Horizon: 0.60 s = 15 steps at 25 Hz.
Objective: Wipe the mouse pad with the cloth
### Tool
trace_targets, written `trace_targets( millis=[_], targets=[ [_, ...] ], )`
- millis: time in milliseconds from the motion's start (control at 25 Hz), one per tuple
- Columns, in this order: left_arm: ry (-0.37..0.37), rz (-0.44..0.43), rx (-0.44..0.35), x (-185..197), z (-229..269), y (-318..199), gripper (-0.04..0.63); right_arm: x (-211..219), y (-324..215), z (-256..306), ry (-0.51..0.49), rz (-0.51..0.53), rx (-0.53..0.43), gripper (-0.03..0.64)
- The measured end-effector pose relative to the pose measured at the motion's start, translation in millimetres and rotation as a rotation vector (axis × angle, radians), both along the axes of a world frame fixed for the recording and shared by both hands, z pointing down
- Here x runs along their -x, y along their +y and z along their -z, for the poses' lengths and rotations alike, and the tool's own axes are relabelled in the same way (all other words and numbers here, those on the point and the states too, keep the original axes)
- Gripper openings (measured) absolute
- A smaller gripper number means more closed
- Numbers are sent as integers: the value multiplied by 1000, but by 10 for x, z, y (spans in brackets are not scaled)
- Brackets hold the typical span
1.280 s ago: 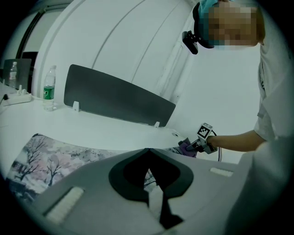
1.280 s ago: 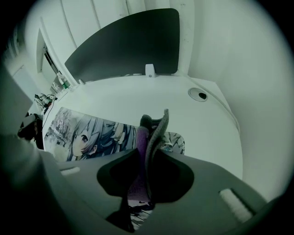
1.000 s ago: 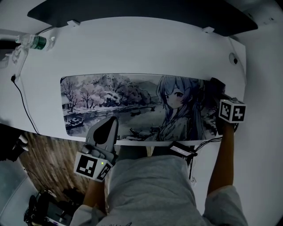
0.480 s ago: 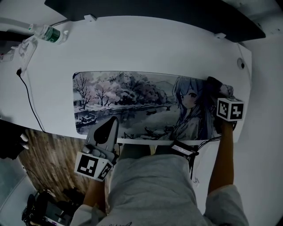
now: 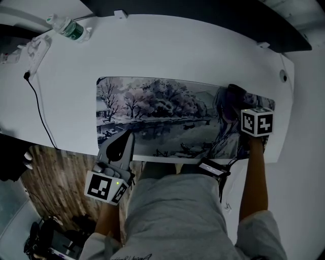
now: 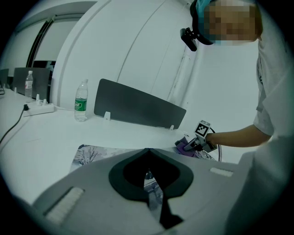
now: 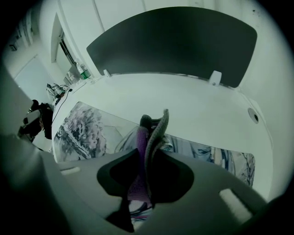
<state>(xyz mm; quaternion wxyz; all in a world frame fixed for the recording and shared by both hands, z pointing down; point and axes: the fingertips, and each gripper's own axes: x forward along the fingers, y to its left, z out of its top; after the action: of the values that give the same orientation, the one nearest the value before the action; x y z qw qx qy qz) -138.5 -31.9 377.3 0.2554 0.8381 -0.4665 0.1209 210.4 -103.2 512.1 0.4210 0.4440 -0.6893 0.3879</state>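
From the head view, a white table [image 5: 167, 51] carries a long mouse pad [image 5: 162, 114] printed with a grey landscape and a drawn figure at its right end. The right claw [image 5: 234, 101] rests on that right end, closed on a dark purple cloth [image 5: 231, 94] that lies against the pad over the figure. The left claw [image 5: 123, 144] sits at the pad's near edge, well to the left, its tip just over the print. A plastic bottle [image 5: 68, 28] lies at the far left corner of the table, a black cable [image 5: 38, 109] runs down the left side, and a dark divider panel [image 5: 203, 15] stands along the far edge. In the left gripper view, the left claw's jaws are drawn together with nothing held between them – only a thin slit shows the pad's print beyond. Across the table the bottle stands upright beside the panel, a power strip [image 6: 40, 108] lies to its left, and the other claw presses the cloth down on the pad's right end, the person's bare forearm [image 6: 239, 137] behind it. In the right gripper view, the jaws clamp the cloth, whose purple and grey folds rise upright between them – the pad stretches off to the left beneath, white table beyond it up to the panel.
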Motion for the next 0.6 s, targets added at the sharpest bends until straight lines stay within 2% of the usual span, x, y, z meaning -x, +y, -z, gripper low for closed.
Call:
trace_targets(
  millis=[600],
  targets=[
    [8, 81, -11, 607, 6, 99, 18, 1444, -49, 8, -150, 123, 22, 92]
  ],
)
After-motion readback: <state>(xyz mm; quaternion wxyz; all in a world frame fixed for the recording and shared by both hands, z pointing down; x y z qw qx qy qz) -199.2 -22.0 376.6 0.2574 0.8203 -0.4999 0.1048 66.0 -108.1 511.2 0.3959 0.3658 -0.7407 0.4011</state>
